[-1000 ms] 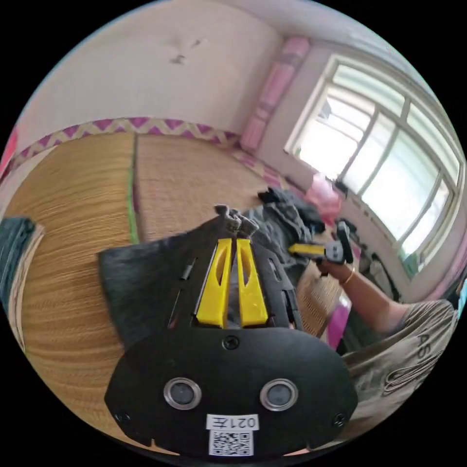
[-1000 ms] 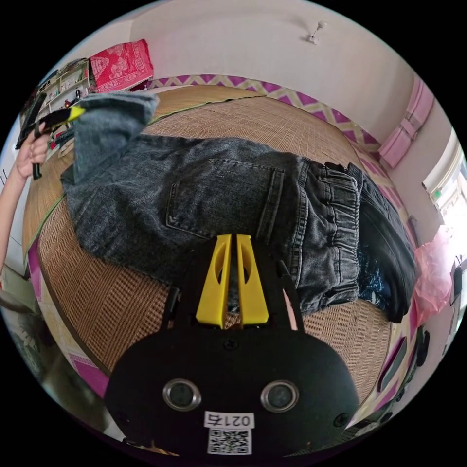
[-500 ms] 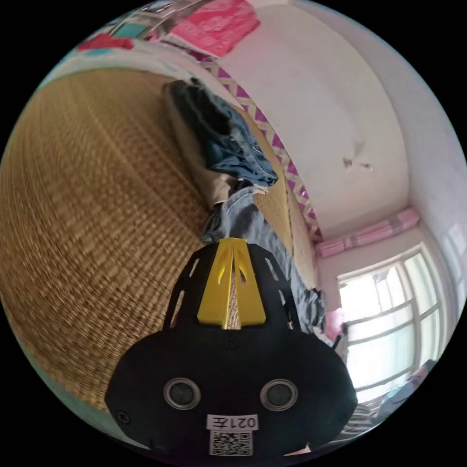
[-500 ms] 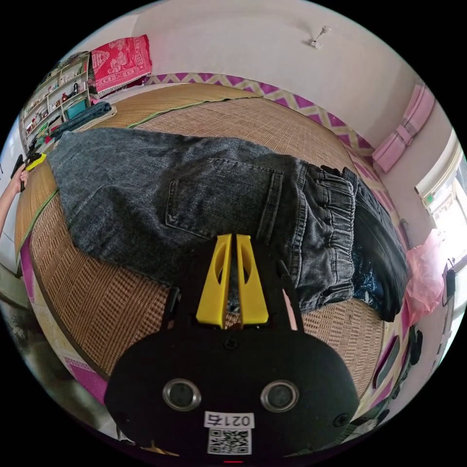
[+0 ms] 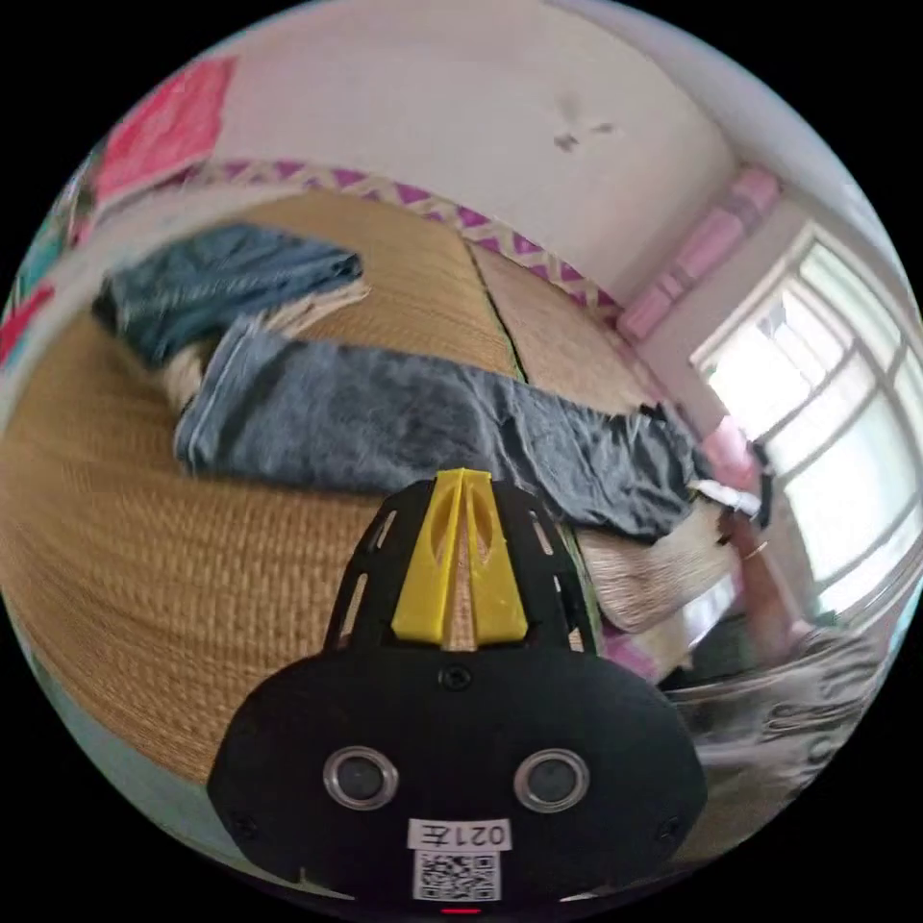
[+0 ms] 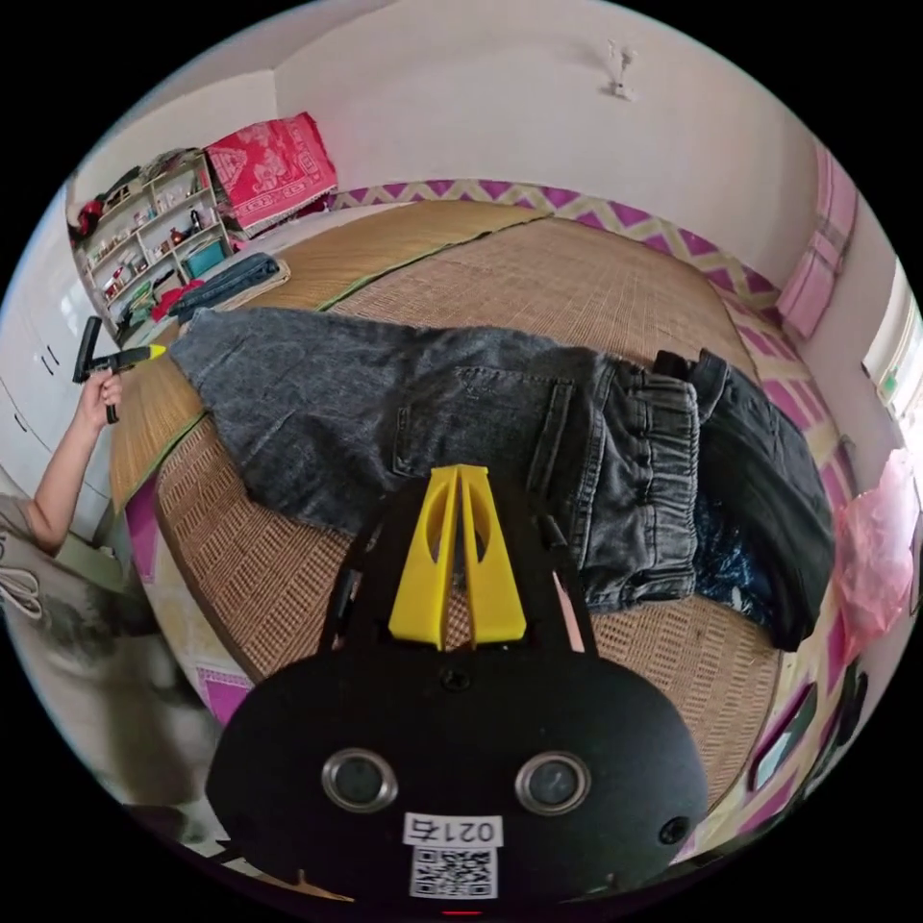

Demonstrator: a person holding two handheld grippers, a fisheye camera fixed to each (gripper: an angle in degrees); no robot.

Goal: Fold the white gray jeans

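The grey jeans (image 6: 433, 404) lie flat across the middle of the right gripper view on the woven straw mat (image 6: 596, 269), legs stretched toward the upper left and elastic waistband at centre right, seemingly laid out so a fold can begin. The right gripper (image 6: 459, 471) hovers over the near edge, fingers pressed together on nothing. At far left, a hand carries the left gripper (image 6: 144, 356) just beside the hems, clenched and empty. Other dark clothes (image 6: 769, 481) sit at right.

Home bedroom: woven straw mat (image 6: 596, 279) bed beyond the jaws, cluttered shelf (image 6: 154, 231) far left, window (image 5: 827, 385) right, pink curtain (image 5: 702, 240).
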